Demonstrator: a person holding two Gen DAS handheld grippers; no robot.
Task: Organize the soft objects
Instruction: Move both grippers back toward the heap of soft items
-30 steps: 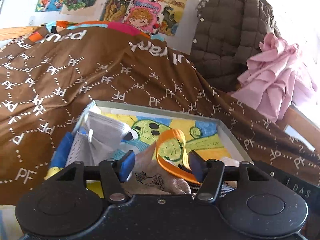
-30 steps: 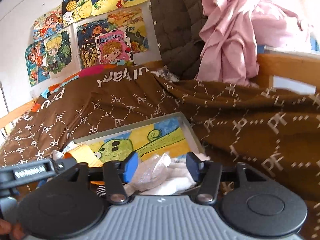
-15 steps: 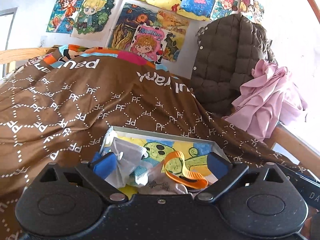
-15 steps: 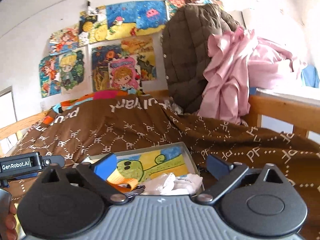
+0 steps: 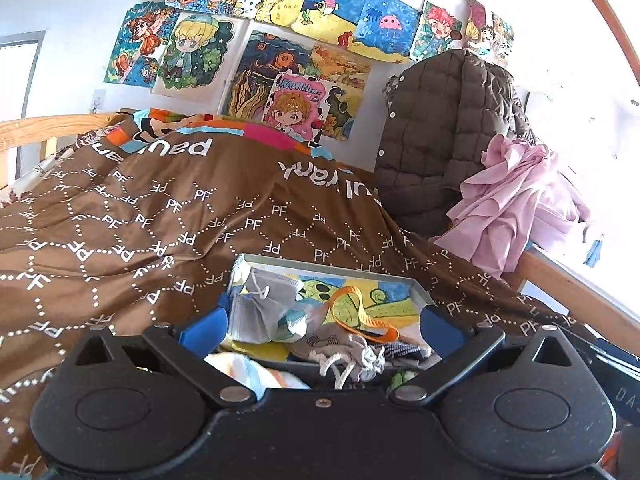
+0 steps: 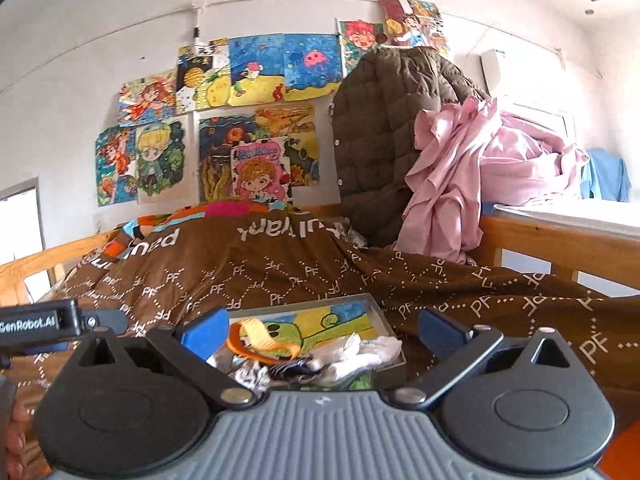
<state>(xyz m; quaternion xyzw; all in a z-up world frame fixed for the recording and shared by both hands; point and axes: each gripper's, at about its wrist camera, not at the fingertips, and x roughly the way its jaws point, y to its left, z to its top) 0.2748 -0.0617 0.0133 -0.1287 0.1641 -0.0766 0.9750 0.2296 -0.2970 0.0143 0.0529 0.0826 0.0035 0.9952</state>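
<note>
left claw [image 5: 322, 326] spread apart and empty, right claw [image 6: 322, 326] likewise, tray [image 5: 332, 270] of soft items on brown blanket [image 5: 140, 216]

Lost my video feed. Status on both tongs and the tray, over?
Left tongs open, empty. Right tongs open, empty. Tray on brown blanket holds grey masks, orange strap, white cloth. Nothing in the way.

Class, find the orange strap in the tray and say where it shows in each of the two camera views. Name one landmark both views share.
Left wrist view: the orange strap loops just right of centre, above the left tool.
Right wrist view: it lies lower centre-left, by the left finger of the right tool.
Shared landmark: the tray, with its green cartoon picture.
</note>
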